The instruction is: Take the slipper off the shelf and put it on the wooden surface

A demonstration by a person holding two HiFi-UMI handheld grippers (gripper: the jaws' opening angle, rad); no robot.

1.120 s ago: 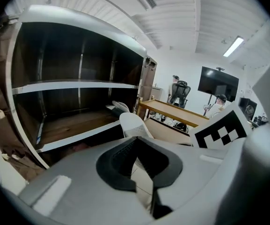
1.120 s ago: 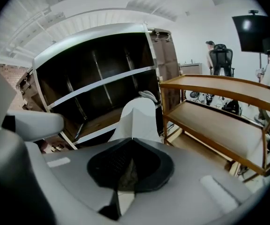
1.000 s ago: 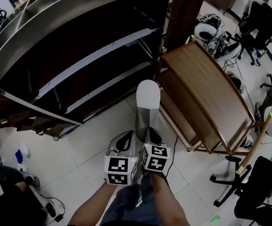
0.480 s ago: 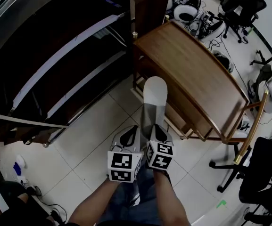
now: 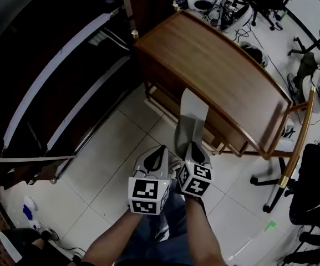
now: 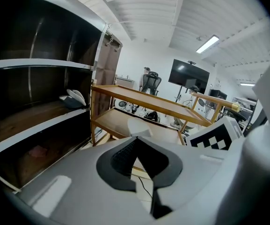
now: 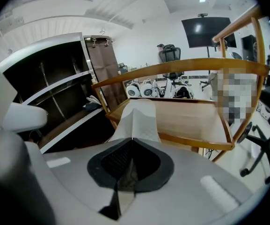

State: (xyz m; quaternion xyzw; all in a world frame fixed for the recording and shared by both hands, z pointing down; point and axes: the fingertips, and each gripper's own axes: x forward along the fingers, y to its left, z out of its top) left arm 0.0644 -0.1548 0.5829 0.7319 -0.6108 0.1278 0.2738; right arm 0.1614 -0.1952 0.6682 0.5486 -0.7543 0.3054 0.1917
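**A:** Where is the slipper just now?

**B:** It's in your right gripper (image 7: 132, 141). The jaws are clenched on the heel end of the pale slipper (image 7: 137, 118), and it runs straight out ahead of them, toe first.

**A:** And my other one?

**B:** Your left gripper (image 6: 135, 140) rides just beside the right, its jaws pressed together with nothing between them. The right is the one that matters here.

**A:** Which way to the wood?

**B:** Dead ahead. The slipper's long axis points at the wooden worktop (image 5: 221, 65), and from your head view the toe reaches its near edge. The right gripper view, though, sets the toe against the lower wooden shelf (image 7: 191, 118), with the worktop's edge above it. I judge you're too low for the top, so lift first, then push forward along that axis. The dark shelf unit (image 5: 54, 65) is off to your left, well apart.
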